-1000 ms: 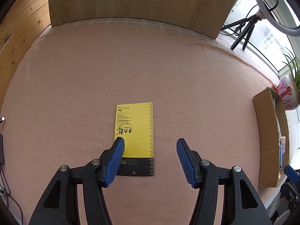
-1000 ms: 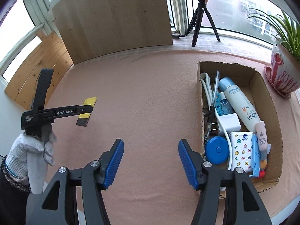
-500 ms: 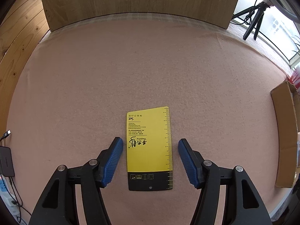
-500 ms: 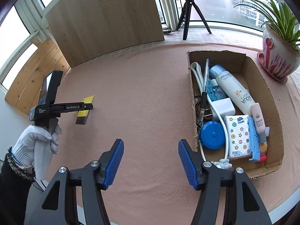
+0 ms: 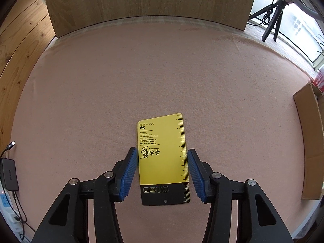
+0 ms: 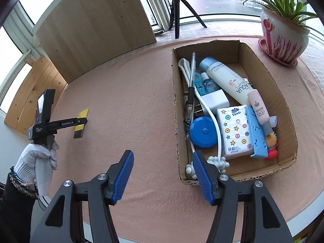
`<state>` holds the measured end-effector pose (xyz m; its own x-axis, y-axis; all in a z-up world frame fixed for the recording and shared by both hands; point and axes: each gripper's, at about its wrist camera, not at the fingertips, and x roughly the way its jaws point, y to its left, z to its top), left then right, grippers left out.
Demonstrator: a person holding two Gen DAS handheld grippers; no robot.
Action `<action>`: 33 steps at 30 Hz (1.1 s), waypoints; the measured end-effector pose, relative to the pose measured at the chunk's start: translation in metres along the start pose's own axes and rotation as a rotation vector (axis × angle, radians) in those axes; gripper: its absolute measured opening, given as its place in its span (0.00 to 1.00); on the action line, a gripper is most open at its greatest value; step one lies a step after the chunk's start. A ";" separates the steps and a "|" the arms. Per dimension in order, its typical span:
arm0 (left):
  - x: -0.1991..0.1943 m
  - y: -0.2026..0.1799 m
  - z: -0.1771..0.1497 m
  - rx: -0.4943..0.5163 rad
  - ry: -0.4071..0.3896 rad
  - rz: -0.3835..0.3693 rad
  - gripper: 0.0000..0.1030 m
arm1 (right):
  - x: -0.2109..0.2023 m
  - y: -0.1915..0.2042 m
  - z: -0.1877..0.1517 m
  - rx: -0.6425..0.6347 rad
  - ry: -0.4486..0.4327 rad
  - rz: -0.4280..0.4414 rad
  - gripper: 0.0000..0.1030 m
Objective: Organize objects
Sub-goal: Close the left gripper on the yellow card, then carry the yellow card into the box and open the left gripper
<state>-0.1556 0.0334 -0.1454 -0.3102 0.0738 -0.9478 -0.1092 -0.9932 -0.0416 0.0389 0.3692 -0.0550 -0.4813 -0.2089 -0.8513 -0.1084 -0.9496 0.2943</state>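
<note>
A yellow and black card with a ruler edge (image 5: 162,158) lies flat on the pink cloth. My left gripper (image 5: 162,152) points down over it, one blue pad on each long side. Its jaws are closing, and the pads stand at the card's edges or just off them. The right wrist view shows that gripper (image 6: 81,121) from the side, held by a gloved hand (image 6: 38,162), with the card (image 6: 83,113) under it. My right gripper (image 6: 163,156) hangs open and empty near the table's front edge, beside the cardboard box (image 6: 176,101) that holds several toiletries and small items.
A wooden board (image 6: 97,20) stands at the back of the table. A potted plant (image 6: 283,32) sits behind the box, and a tripod (image 6: 178,10) stands on the sill. A black adapter with cables (image 5: 9,174) lies off the table's left edge. The box's side (image 5: 307,141) shows at the right.
My left gripper has shifted left so the card lies centred between its pads, and its jaws have narrowed onto the card's sides. My right gripper has drifted, and the box now sits closer in its view.
</note>
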 end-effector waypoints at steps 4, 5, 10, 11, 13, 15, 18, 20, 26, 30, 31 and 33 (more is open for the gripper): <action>-0.012 -0.023 -0.002 0.032 -0.017 -0.036 0.52 | -0.008 -0.013 0.000 0.015 -0.014 -0.013 0.55; -0.016 -0.031 -0.001 0.043 -0.024 -0.050 0.52 | -0.011 -0.015 -0.001 0.017 -0.018 -0.016 0.55; -0.040 -0.087 0.004 0.119 -0.073 -0.135 0.52 | -0.021 -0.030 -0.005 0.028 -0.030 -0.041 0.55; -0.044 -0.099 0.004 0.134 -0.082 -0.153 0.52 | -0.023 -0.033 -0.006 0.031 -0.031 -0.045 0.55; -0.051 -0.123 0.007 0.167 -0.097 -0.187 0.52 | -0.025 -0.040 -0.007 0.039 -0.031 -0.054 0.55; -0.061 -0.152 0.006 0.196 -0.109 -0.224 0.52 | -0.029 -0.047 -0.009 0.047 -0.034 -0.063 0.55; -0.076 -0.193 0.005 0.243 -0.126 -0.268 0.52 | -0.036 -0.059 -0.012 0.059 -0.042 -0.079 0.55; -0.083 -0.218 0.003 0.272 -0.134 -0.293 0.52 | -0.040 -0.067 -0.013 0.071 -0.047 -0.087 0.55; -0.086 -0.268 0.009 0.338 -0.138 -0.345 0.52 | -0.046 -0.083 -0.016 0.095 -0.052 -0.093 0.55; -0.084 -0.299 0.009 0.371 -0.130 -0.362 0.52 | -0.049 -0.088 -0.019 0.098 -0.049 -0.095 0.55; -0.083 -0.305 0.009 0.379 -0.128 -0.365 0.52 | -0.050 -0.090 -0.020 0.099 -0.049 -0.095 0.55; -0.080 -0.317 0.008 0.389 -0.123 -0.369 0.52 | -0.051 -0.093 -0.021 0.101 -0.049 -0.097 0.55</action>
<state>-0.1036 0.3427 -0.0544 -0.2909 0.4445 -0.8472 -0.5653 -0.7943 -0.2226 0.0917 0.4634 -0.0483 -0.5056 -0.1033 -0.8565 -0.2424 -0.9358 0.2560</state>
